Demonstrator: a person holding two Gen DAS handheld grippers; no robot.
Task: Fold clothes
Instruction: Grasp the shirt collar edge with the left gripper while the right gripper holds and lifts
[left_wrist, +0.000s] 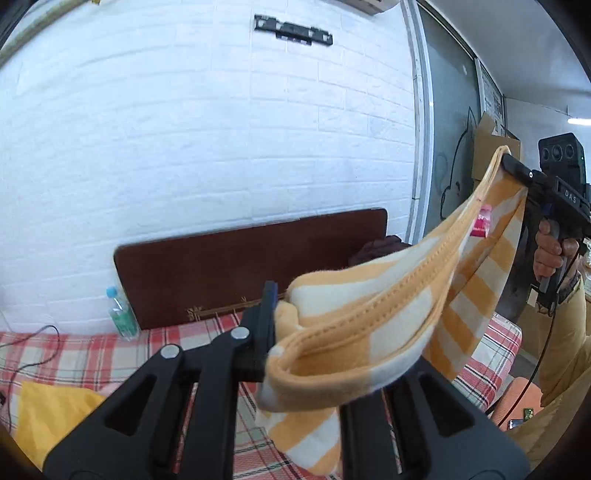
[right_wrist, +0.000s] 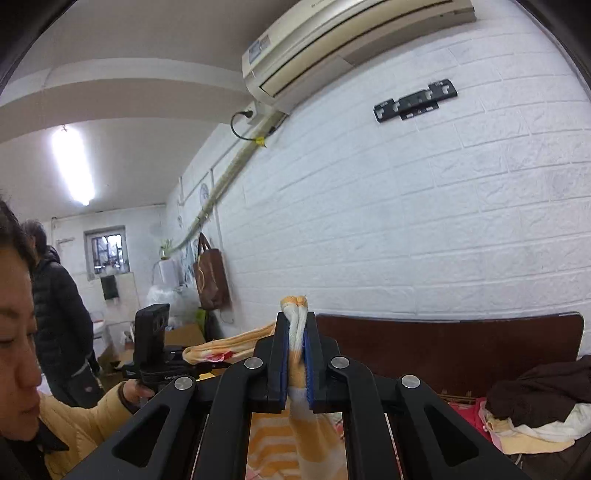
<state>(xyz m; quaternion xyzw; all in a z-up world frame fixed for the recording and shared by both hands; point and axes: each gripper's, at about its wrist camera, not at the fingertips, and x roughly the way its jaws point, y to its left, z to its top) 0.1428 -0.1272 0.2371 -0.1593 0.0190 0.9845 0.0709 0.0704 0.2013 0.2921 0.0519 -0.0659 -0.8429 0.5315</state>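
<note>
An orange-and-white striped garment (left_wrist: 373, 332) hangs in the air between both grippers, above the bed. My left gripper (left_wrist: 284, 332) is shut on one end of its waistband; the cloth covers the right finger. The right gripper (left_wrist: 513, 168) shows at the far right of the left wrist view, shut on the other end. In the right wrist view my right gripper (right_wrist: 295, 354) is shut on a bunched fold of the striped garment (right_wrist: 295, 328), and the rest hangs below. The left gripper (right_wrist: 192, 356) shows at left, holding the cloth's other end.
A bed with a red plaid sheet (left_wrist: 74, 350) lies below, with a dark brown headboard (left_wrist: 240, 266) against the white brick wall. A plastic bottle (left_wrist: 122, 314) stands by the headboard. A yellow cloth (left_wrist: 48, 417) lies at left. A pile of clothes (right_wrist: 539, 406) sits at right.
</note>
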